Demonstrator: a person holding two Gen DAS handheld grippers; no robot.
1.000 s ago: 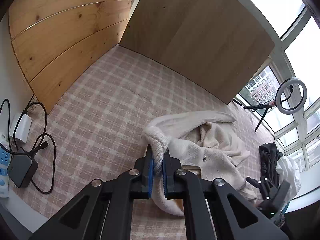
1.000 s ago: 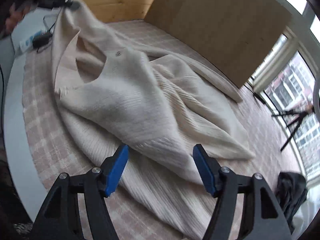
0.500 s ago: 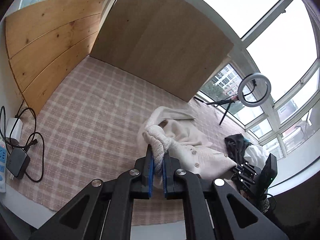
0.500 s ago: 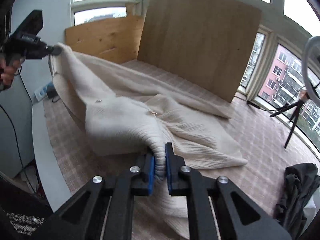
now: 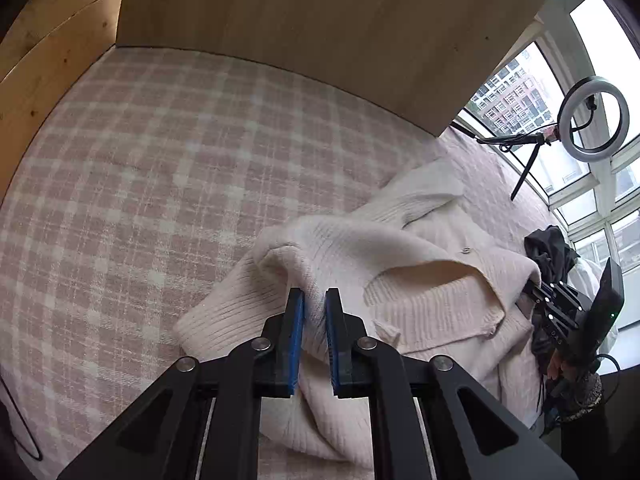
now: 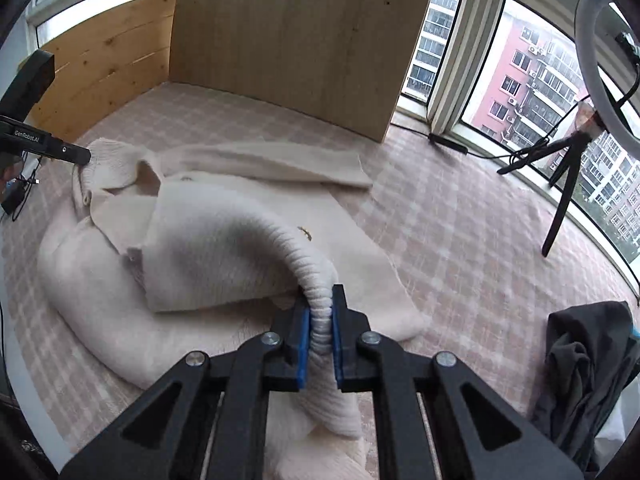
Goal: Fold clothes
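L gripper (image 5: pixel 314 336): blue pads nearly closed, pinching a ribbed fold of the cream cardigan (image 5: pixel 400 280), lower centre of frame. R gripper (image 6: pixel 320 338): pads tight on a ribbed edge, lifted into an arch. Cardigan otherwise spread over the pink plaid cloth (image 6: pixel 460 220), centre-left; dark garment (image 6: pixel 580 360) lower right.
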